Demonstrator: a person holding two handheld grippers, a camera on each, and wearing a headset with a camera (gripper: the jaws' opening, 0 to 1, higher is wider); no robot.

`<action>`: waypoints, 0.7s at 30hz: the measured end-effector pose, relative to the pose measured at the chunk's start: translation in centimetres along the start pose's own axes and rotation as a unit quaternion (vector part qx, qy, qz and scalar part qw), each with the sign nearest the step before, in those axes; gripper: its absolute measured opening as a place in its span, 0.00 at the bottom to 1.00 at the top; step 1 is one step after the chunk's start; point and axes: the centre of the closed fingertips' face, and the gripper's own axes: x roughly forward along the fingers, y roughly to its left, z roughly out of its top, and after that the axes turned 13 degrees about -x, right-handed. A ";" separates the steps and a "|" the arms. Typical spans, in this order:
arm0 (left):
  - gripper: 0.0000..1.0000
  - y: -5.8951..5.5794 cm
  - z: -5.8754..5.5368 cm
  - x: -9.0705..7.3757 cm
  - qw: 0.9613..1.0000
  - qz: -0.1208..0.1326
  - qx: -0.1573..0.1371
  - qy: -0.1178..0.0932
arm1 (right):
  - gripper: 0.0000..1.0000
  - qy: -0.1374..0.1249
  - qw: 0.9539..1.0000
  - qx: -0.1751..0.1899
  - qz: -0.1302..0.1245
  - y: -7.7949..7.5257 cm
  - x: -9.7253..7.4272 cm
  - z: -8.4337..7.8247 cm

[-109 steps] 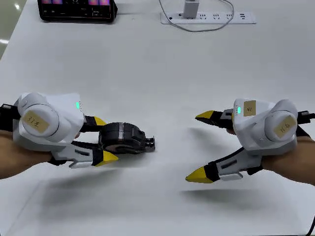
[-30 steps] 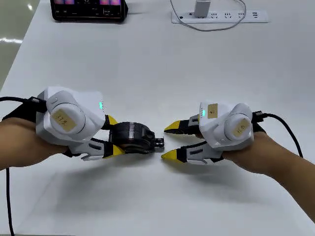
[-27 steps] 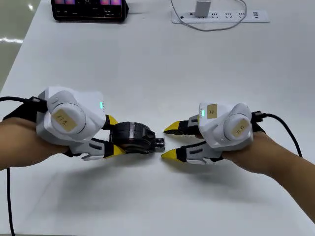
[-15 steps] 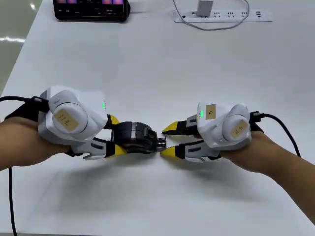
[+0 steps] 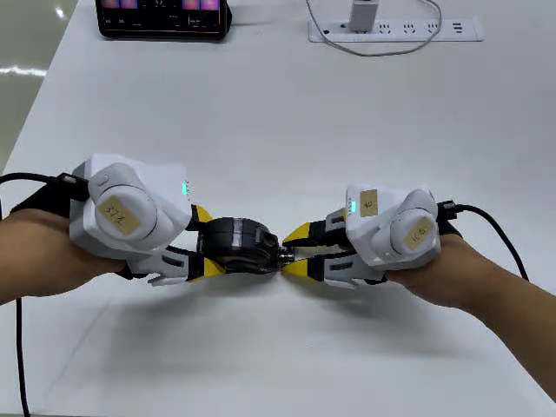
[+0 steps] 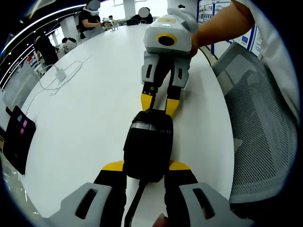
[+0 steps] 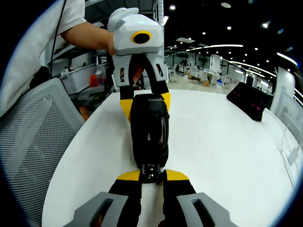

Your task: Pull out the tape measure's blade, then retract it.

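We're clamping the tape measure (image 5: pixel 236 245) in the left claw (image 5: pixel 205 241), with its case resting on the worktop (image 5: pixel 287 122). The right claw (image 5: pixel 293 252) is pinching the blade hook (image 5: pixel 283 257) at the case's right end. Bare worktop is lying open to the right and far side, up to the power strip (image 5: pixel 395 30) and dark screen (image 5: pixel 163 16) at the far edge. The left edge is running near the left claw.
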 end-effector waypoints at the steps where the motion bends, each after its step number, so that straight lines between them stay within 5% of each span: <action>1: 0.25 0.0 0.0 0.0 1.000 0.000 0.000 0.000 | 0.13 -0.001 1.000 -0.001 0.001 0.0 0.0 0.0; 21: 0.24 0.1 -0.1 0.0 1.000 0.003 0.011 0.003 | 0.11 0.000 1.000 -0.008 0.013 0.2 -0.1 0.0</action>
